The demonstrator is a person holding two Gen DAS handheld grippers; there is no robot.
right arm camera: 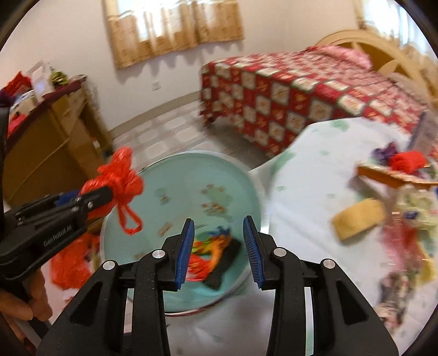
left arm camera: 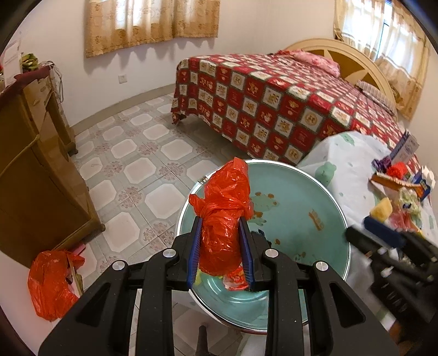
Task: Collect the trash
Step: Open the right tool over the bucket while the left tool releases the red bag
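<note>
Two hand-held grippers over the basin, one holds a red bag

Two hand-held grippers are above a round teal basin (left arm camera: 298, 202). Left hand-held gripper (left arm camera: 220, 227) is closed narrow on a crumpled red plastic bag (left arm camera: 223, 208); both blue pads (left arm camera: 244, 246) press on the bag's sides, and the bag stands up between them, w/ its knotted top above the fingertips. In the right wrist view the same bag (right arm camera: 120, 180) hangs over the left rim of the basin (right arm camera: 241, 175), loops dangling down.

Right hand-held gripper (right arm camera: 219, 228) has its jaws apart, medium wide, nothing between the pads (right arm camera: 253, 252). It is over the near part of the basin. Below it, at the basin bottom, lies some trash (right arm camera: 216, 254): colourful wrappers (orange, green, red) and a dark piece. This view is blurred, so details are not sure.

Basin stands just beside a surface w/ a light cloth (left arm camera: 345, 164). On the surface, right side, are mixed small things (left arm camera: 397, 197): a yellow block, packets, a red tuft; I cannot tell exactly what each is.

A second red plastic bag (left arm camera: 52, 282) lies on the tiled floor (left arm camera: 131, 153) at left, next to a wooden cabinet (left arm camera: 35, 169). Behind is a bed (left arm camera: 268, 98) w/ red checked cover, and curtains (left arm camera: 150, 22) on the window.
</note>
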